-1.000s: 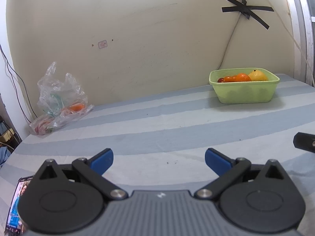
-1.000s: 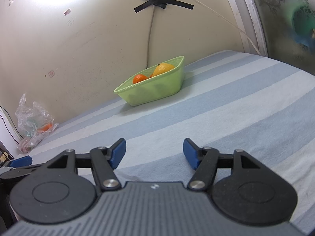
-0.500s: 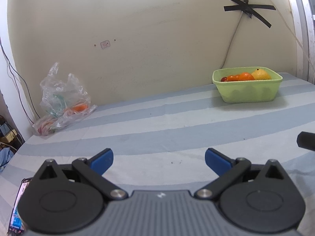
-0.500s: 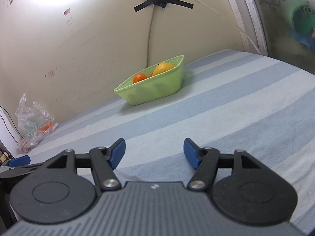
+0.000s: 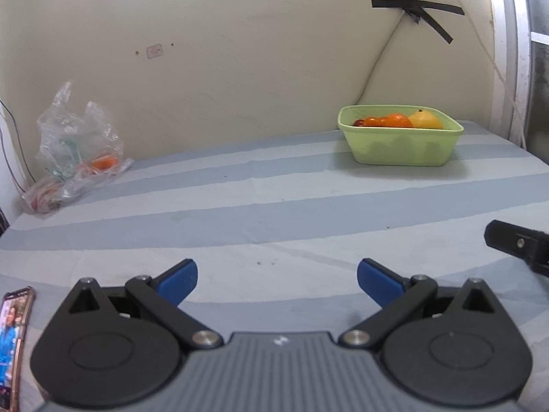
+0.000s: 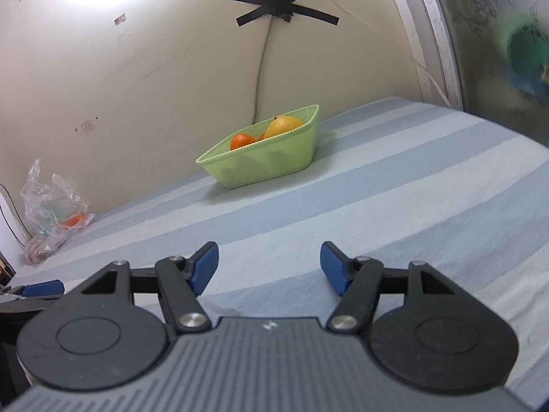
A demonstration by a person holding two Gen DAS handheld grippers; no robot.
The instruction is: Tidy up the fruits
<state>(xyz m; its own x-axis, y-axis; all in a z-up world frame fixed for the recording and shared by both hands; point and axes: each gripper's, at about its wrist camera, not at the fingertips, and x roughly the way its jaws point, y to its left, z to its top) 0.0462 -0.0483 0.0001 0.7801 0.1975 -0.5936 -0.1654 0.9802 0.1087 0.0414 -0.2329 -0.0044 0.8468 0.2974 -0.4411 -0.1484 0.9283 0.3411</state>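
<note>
A light green basket (image 5: 401, 149) (image 6: 267, 168) stands at the far side of the striped bed, against the wall. It holds an orange (image 5: 394, 121) (image 6: 242, 140), a yellow fruit (image 5: 425, 120) (image 6: 283, 126) and a small dark red fruit (image 5: 358, 123). At the far left lies a clear plastic bag (image 5: 75, 151) (image 6: 51, 209) with an orange fruit (image 5: 103, 162) (image 6: 73, 219) inside. My left gripper (image 5: 276, 278) is open over the bedsheet, nothing between its blue pads. My right gripper (image 6: 269, 267) is likewise open and empty. Both are well short of the basket.
A phone (image 5: 13, 340) with a lit screen lies at the near left on the blue-and-white striped sheet (image 5: 274, 206). A taped cable (image 6: 260, 68) runs down the wall behind the basket. A window frame (image 6: 435, 34) borders the right side.
The left wrist view has swung slightly, so the basket and bag sit a little differently in frame. The right view is unchanged. Both grippers stay open and empty.
</note>
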